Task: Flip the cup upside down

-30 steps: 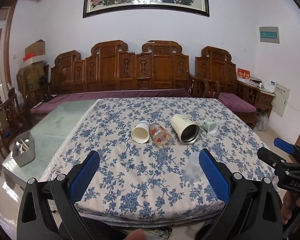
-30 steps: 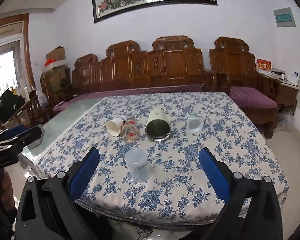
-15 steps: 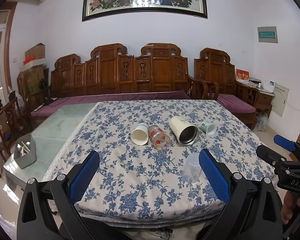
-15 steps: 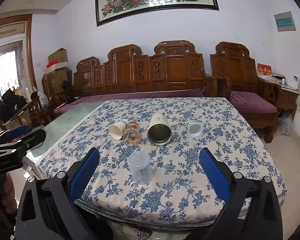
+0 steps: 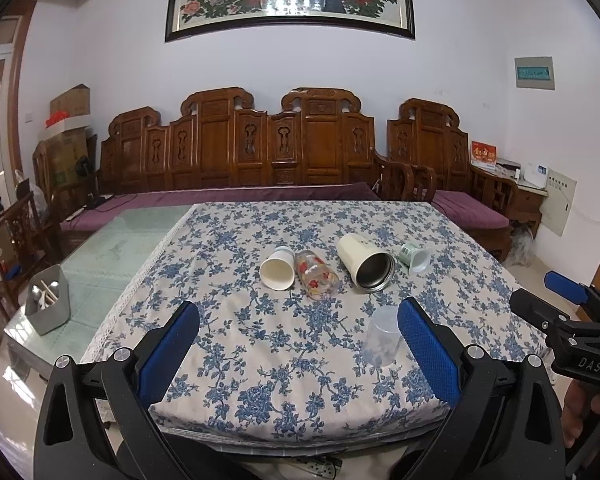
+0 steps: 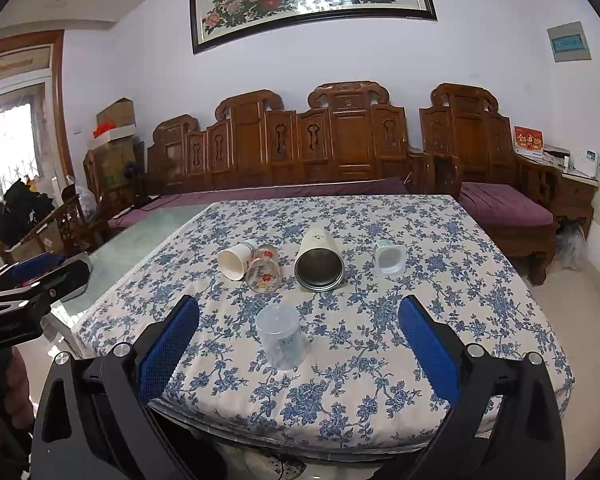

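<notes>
A clear plastic cup [image 6: 281,340] stands on its rim, base up, near the front of the floral tablecloth; it also shows in the left wrist view [image 5: 381,336]. Behind it lie a white paper cup [image 6: 233,263], a flowered glass [image 6: 263,271], a cream steel tumbler [image 6: 319,265] and a small green-white cup [image 6: 389,257], all on their sides. My left gripper [image 5: 298,354] is open and empty in front of the table. My right gripper [image 6: 298,354] is open and empty, with the clear cup between its fingers' line of sight but farther away.
The table [image 5: 228,248] has bare green glass at its left part, with a grey bin [image 5: 49,300] of utensils on it. A carved wooden bench [image 6: 340,152] with purple cushions stands behind. The right gripper's body [image 5: 572,332] shows at the right of the left wrist view.
Both grippers have risen and tilted a little, so the table sits lower in both views. The cups have not moved. Both grippers stay open.
</notes>
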Demonstrator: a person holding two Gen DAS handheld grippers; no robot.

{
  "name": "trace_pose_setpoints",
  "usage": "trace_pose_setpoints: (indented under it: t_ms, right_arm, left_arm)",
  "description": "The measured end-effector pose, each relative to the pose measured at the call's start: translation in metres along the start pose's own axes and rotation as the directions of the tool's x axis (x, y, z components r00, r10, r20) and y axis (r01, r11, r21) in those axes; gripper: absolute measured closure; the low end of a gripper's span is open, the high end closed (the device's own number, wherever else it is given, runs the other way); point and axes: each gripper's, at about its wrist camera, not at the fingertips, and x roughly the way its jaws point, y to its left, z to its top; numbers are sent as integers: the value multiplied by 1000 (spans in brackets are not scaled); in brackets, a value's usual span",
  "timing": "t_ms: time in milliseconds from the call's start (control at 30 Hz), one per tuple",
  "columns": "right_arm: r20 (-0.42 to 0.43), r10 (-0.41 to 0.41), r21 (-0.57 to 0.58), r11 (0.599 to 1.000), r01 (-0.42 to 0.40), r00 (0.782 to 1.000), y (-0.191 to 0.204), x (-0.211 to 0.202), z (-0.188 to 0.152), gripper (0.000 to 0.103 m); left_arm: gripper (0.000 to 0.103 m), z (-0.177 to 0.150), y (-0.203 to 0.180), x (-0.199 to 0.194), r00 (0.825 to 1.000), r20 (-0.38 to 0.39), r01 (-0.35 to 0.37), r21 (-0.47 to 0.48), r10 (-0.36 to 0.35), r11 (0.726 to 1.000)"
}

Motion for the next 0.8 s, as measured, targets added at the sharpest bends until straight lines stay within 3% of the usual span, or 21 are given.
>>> trace_pose_setpoints:
  t_ms: [800]
  right_arm:
    - [12, -3, -3, 1000, 3, 1000, 3, -2, 2, 2]
  left_arm:
    - [8, 1, 0, -2, 1000, 5, -2, -4, 2, 1000]
